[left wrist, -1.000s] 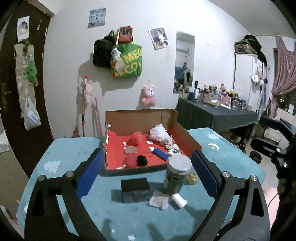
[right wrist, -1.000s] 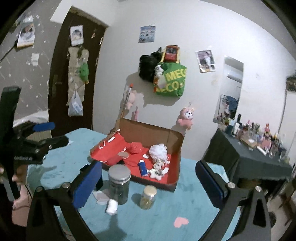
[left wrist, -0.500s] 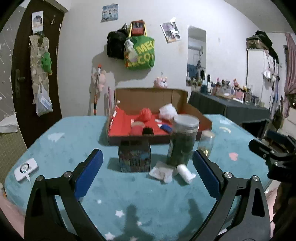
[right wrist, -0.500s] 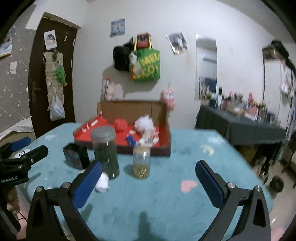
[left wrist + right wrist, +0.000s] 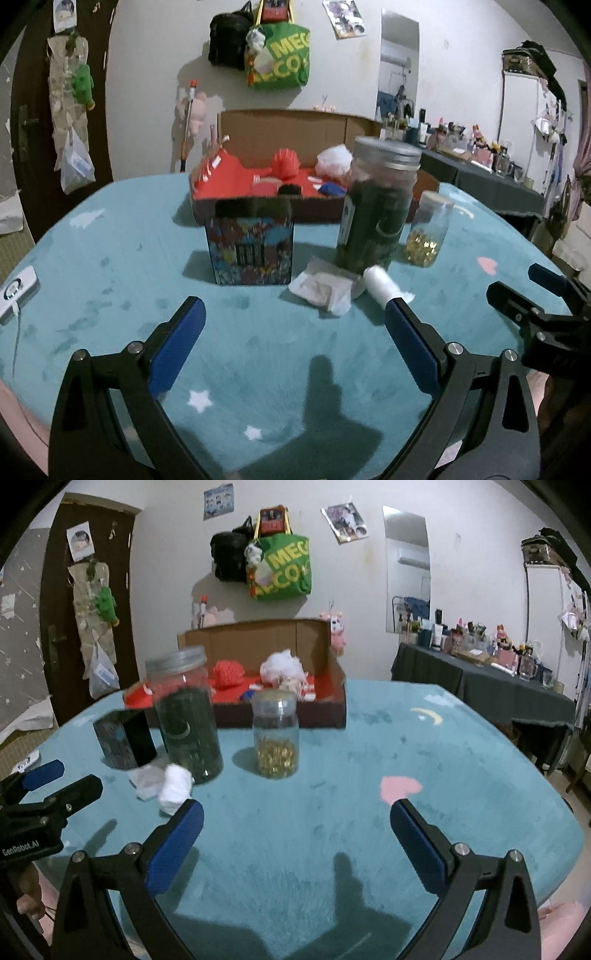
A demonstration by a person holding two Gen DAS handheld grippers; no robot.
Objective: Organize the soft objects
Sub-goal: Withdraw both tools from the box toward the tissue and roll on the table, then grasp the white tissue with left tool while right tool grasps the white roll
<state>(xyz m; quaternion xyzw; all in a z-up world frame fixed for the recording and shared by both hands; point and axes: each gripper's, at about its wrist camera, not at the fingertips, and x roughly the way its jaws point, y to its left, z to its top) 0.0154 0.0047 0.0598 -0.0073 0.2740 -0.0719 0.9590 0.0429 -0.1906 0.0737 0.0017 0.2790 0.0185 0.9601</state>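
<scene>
Hovering both: you're holding left gripper [image 5: 293, 321] and right gripper [image 5: 295, 821] spread, empty. White roll [image 5: 380, 286] and gauze pad [image 5: 319, 290] are lying beside the dark jar [image 5: 376, 210]. Light, squashy; pinch the roll mid-body.

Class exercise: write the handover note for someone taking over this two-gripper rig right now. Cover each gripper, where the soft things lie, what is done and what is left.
Left gripper: open, empty, low over the teal tablecloth.
Right gripper: open, empty, low over the same cloth.
Soft things: white roll and crumpled white pad lie on the cloth in front of the tall dark jar. The red knit ball and white fluffy piece sit in the cardboard box.
Done: nothing gripped yet.
Left: probably pick up the roll and pad; where they go is not shown.
</scene>
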